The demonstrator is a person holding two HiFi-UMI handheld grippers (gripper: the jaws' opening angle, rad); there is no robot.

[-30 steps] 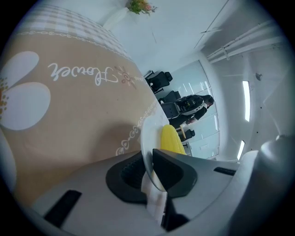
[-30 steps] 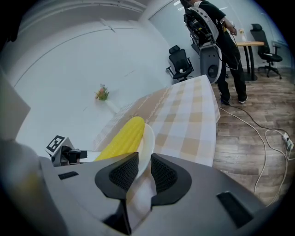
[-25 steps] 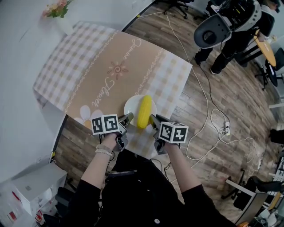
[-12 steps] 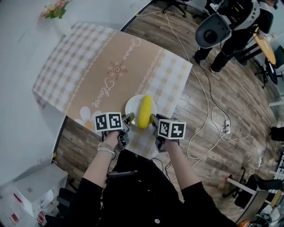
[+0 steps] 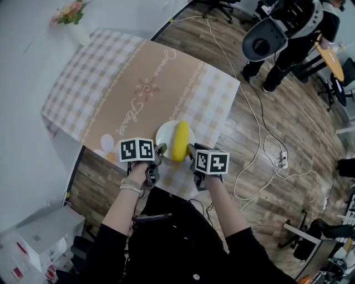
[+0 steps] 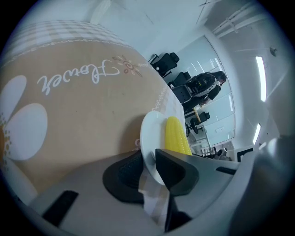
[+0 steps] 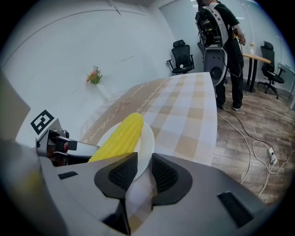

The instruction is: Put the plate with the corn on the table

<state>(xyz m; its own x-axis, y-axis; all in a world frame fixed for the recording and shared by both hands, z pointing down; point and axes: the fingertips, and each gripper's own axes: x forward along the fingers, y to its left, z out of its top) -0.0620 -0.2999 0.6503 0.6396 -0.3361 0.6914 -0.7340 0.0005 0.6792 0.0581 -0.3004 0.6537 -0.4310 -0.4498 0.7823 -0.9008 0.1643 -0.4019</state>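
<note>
A white plate (image 5: 164,135) with a yellow corn cob (image 5: 180,140) lies at the near edge of the table (image 5: 138,83), on its beige checked cloth. My left gripper (image 5: 161,148) has the plate's left rim (image 6: 150,133) between its pads, which look pressed on it, beside the corn (image 6: 175,136). My right gripper (image 5: 191,148) straddles the right rim (image 7: 146,138). Its jaws are opening, and a gap shows beside the rim. In the right gripper view the corn (image 7: 120,136) lies along the plate.
A small vase of flowers (image 5: 71,12) stands at the table's far corner. On the wooden floor to the right run cables (image 5: 266,155), and a person with bulky gear (image 5: 288,28) stands there. A white box (image 5: 39,233) sits at lower left.
Both grippers and the plate have shifted slightly forward onto the table. The plate now rests on the cloth.
</note>
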